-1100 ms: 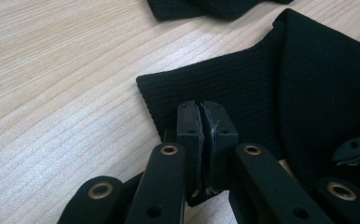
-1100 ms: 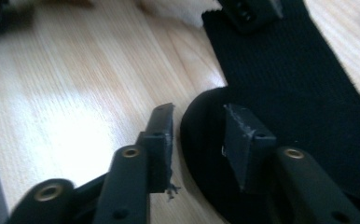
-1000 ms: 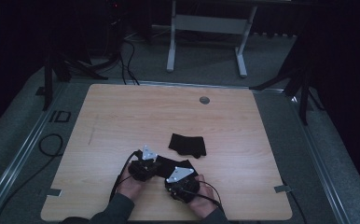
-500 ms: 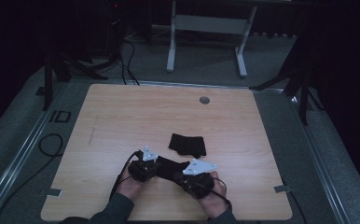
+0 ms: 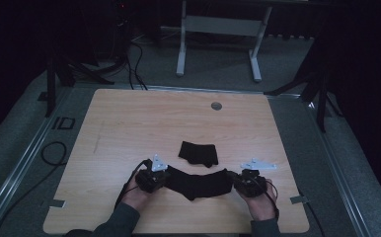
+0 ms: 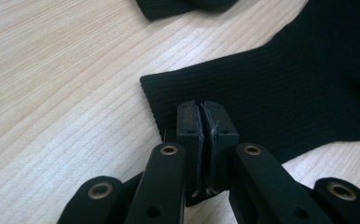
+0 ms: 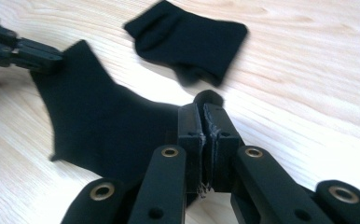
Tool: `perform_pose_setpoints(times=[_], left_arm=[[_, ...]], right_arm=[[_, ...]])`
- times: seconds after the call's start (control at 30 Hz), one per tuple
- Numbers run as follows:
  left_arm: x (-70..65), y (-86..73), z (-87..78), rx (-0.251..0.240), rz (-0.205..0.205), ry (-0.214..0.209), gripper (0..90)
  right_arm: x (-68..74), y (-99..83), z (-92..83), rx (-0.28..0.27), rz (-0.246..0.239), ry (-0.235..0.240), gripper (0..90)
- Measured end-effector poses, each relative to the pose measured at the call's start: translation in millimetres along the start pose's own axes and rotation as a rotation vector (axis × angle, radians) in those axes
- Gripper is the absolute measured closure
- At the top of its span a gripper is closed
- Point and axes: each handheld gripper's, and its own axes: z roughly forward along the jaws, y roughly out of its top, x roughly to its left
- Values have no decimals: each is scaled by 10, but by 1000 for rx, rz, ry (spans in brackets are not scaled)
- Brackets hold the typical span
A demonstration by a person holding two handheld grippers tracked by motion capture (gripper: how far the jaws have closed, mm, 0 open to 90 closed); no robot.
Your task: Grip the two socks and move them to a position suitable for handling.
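Black knitted fabric, a long sock (image 5: pixel 198 181), lies stretched on the wooden table (image 5: pixel 129 118) between the two tongs, near the edge where the person sits. The left gripper (image 5: pixel 165 176) pinches one end of the sock and the right gripper (image 5: pixel 233 178) pinches the opposite end, so the cloth spans the gap between them and sags a little toward the person in the middle. In the left gripper view the jaws are pressed together on the ribbed cuff (image 6: pixel 178 93) of the sock, close to its corner, with only a thin layer of fabric between the pads. In the right gripper view the jaws are also pressed together on the sock's edge; they have just been closing, and the cloth is between them. A small fold of fabric stands up just above the tips there. That view also shows the left gripper (image 7: pixel 52 58) far off at the upper left, holding the other end.

The sock is flat and dark, with fine ribs along the cuff, and its outline widens and bends in the middle. A second black sock (image 5: pixel 198 153), folded into a short bundle, lies on the table just beyond the stretched one, apart from both grippers. In the right gripper view the bundle (image 7: pixel 187 39) looks somewhat blurred.
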Motion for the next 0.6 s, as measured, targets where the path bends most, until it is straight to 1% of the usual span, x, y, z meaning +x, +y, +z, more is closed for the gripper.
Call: perform_pose_setpoints(times=[0.07, 0.1, 0.23, 0.33, 0.4, 0.53, 0.6], left_arm=[[3, 1, -5, 4, 12, 6, 861], [10, 1, -8, 6, 15, 9, 860], [50, -7, -24, 10, 6, 24, 851], [91, -14, -36, 14, -2, 35, 840], [117, -18, -44, 18, -8, 38, 833], [156, -22, -56, 25, -6, 51, 817], [176, -24, -63, 31, -1, 50, 811]], right_arm=[[-73, -14, -20, 17, 15, -3, 838], [-99, -21, -29, 17, 18, -15, 831], [-161, -43, -25, 20, 26, -77, 766], [-187, -53, -21, 19, 37, -92, 740], [-196, -50, -22, 16, 40, -88, 714], [-172, -43, -6, 13, 18, -72, 676], [-150, -38, 9, 15, 6, -64, 658]])
